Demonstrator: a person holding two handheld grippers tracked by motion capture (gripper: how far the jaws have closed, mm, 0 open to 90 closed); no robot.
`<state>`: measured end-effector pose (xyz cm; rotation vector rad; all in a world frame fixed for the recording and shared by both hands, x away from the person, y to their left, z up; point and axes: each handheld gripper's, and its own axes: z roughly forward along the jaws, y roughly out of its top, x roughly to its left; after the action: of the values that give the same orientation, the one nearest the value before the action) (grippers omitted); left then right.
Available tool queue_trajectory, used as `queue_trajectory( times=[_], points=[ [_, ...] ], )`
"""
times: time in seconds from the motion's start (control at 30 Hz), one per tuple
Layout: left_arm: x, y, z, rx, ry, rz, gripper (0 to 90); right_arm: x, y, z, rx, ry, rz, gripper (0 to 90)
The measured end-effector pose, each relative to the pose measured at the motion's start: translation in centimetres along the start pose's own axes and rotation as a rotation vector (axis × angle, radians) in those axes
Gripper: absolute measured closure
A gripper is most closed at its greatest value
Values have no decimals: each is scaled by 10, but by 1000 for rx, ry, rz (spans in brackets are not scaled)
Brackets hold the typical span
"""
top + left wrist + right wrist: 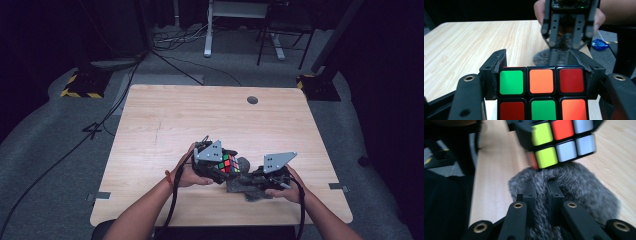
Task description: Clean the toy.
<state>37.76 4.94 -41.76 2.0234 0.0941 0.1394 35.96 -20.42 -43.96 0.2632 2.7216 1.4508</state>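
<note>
High view puts both tools near the front edge of the counter [150, 115], a little right of its middle. The left tool [225, 167] has a colour-tiled puzzle cube [230, 163] between its jaws, held clear of the wood. The right tool [256, 181] sits low beside it, on a grey fuzzy cloth [245, 189] that lies rumpled on the counter toward the front edge.

Left gripper view shows the jaws of that tool closed to the cube's [541, 91] width, pads pressed against two opposite sides, with green, orange and red tiles facing the camera. Beyond the cube stands the right tool [564, 45], a hand wrapped round its body, its tips down in the cloth [544, 56].

Right gripper view shows its own jaws drawn nearly together with a ridge of the cloth [579, 185] pinched up between them. The cube [559, 141] hangs just above the cloth's far part, yellow-green, orange and pale tiles facing this way; whether it touches the fibres I cannot tell.

The arrangement reads, as a judgement, like a wiping job: one tool steadies the cube by its flat sides so a free face is exposed, while the other bunches the cloth into a pad that can be brought against it. Holding both close together near the front edge keeps the two hands within easy reach of each other.
</note>
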Motion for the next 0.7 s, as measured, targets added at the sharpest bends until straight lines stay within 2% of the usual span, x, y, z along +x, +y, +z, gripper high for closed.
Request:
queue_trajectory(
  times=[0.03, 0.07, 0.13, 0.17, 0.23, 0.3, 0.4, 0.5, 0.63, 0.67, 0.7],
  points=[
    [0, 0, 0, 0, 0, 0, 342, 0, 0, 0, 0, 0, 0, 805],
    [-1, 0, 1, 0, -14, 2, 342, -2, 0, -2, -13, -52, 17, 804],
    [-2, 0, 2, 0, -22, -2, 342, -3, 0, -3, -18, -68, 21, 804],
    [-3, 0, 3, 4, -29, -1, 342, -7, 0, -8, -41, -126, 43, 804],
    [-3, 0, 4, 5, -36, 0, 342, -8, 0, -9, -49, -135, 49, 804],
    [-3, -1, 6, 20, -47, 5, 342, -10, -1, -13, -66, -178, 64, 804],
    [-5, -2, 11, 43, -54, 13, 342, -14, -2, -19, -87, -210, 83, 804],
    [-5, -2, 10, 32, -42, 4, 342, -15, -3, -20, -86, -194, 93, 804],
    [-4, -1, 7, 21, -34, 2, 342, -11, -2, -12, -42, -102, 71, 804],
    [-3, 0, 5, 6, -33, -2, 342, -9, -2, -8, -18, -85, 57, 804],
    [-3, 0, 5, 6, -33, -2, 342, -9, -2, -8, -18, -85, 57, 804]
  ],
)
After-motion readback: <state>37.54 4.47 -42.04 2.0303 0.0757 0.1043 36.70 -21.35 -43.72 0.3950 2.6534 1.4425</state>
